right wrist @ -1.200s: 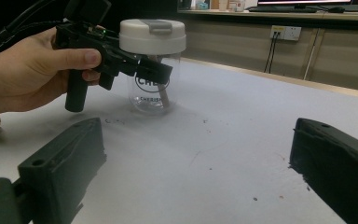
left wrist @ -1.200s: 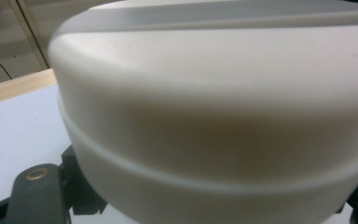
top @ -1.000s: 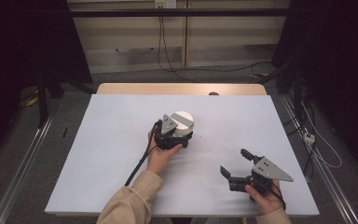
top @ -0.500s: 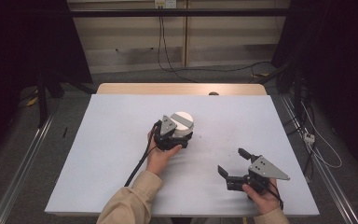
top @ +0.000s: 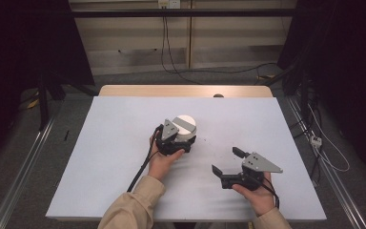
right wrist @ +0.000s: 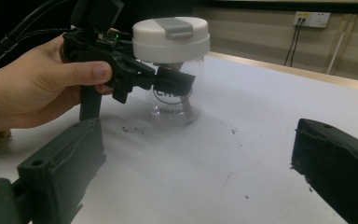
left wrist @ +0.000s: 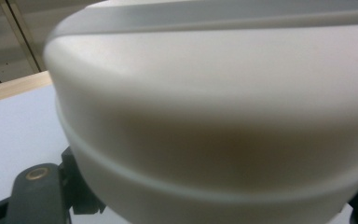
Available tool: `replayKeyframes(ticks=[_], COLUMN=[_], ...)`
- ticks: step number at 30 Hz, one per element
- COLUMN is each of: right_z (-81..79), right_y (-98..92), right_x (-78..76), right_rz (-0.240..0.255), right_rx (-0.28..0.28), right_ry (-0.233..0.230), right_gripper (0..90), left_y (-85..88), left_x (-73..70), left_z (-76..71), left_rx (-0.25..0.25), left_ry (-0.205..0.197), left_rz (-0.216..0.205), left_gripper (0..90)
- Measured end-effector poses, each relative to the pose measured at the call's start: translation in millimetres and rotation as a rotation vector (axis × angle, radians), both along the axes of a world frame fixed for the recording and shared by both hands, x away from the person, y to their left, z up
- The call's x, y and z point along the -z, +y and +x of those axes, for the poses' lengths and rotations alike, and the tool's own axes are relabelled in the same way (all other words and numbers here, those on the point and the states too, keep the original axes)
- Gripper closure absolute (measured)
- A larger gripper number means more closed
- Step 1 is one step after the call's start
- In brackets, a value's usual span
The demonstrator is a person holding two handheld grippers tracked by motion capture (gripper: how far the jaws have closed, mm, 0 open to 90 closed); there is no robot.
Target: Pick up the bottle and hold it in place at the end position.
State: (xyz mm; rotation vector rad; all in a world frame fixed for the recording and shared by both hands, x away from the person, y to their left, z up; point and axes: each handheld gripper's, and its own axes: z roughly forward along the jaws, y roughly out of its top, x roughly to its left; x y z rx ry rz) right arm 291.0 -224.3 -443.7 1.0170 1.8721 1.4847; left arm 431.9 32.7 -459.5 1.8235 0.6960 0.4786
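**If the jar slips, it can tip**

While the clear jar (right wrist: 173,100) with the white lid (right wrist: 171,39) stands upright near the middle of the worktop (top: 114,143), the left gripper (right wrist: 168,83) is closed on its see-through wall, just under the lid. That wall looks smooth and round, so I think the jar could slide or turn between the jaws if the hand pulls hard. It could also tip over, because the hold is high up.

The right gripper (top: 228,164) is wide open and holds nothing. It waits on the near right side, well apart from the jar. If it comes in too fast, it could bump the jar or the left gripper and knock the jar loose.
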Motion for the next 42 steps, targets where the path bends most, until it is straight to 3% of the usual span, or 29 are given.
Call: replayKeyframes(ticks=[13,20,23,30,33,37,42], right_z=[21.4,29.5,32.9,44.7,49.9,55.7,62.0], right_y=[5.4,11.8,16.8,28.6,33.7,40.4,45.1], right_x=[-9.6,-15.3,-18.3,-24.4,-25.9,-27.1,-26.6], right_rz=[0.033,0.030,-0.004,-0.028,-0.017,-0.038,-0.059], right_rx=[0.036,0.033,0.017,0.007,-0.017,-0.023,-0.026], right_ry=[0.046,0.055,0.045,0.038,0.053,0.054,0.068], right_gripper=[12.0,14.9,17.9,31.5,43.3,47.7,63.6], left_y=[-0.3,-0.1,-0.3,-0.1,-0.2,0.0,-0.1], left_x=[0.2,0.3,0.5,0.5,0.5,0.5,0.4], left_z=[1.0,1.1,0.9,1.3,1.2,1.3,1.2], left_rx=[0.001,0.002,-0.001,0.002,0.002,0.003,0.003], left_ry=[0.009,0.009,0.012,0.012,0.011,0.011,0.010], left_rz=[-0.004,-0.002,-0.007,-0.006,-0.005,-0.002,0.001], left_gripper=[18.7,18.7,18.7,18.7,18.7,18.7,18.7])
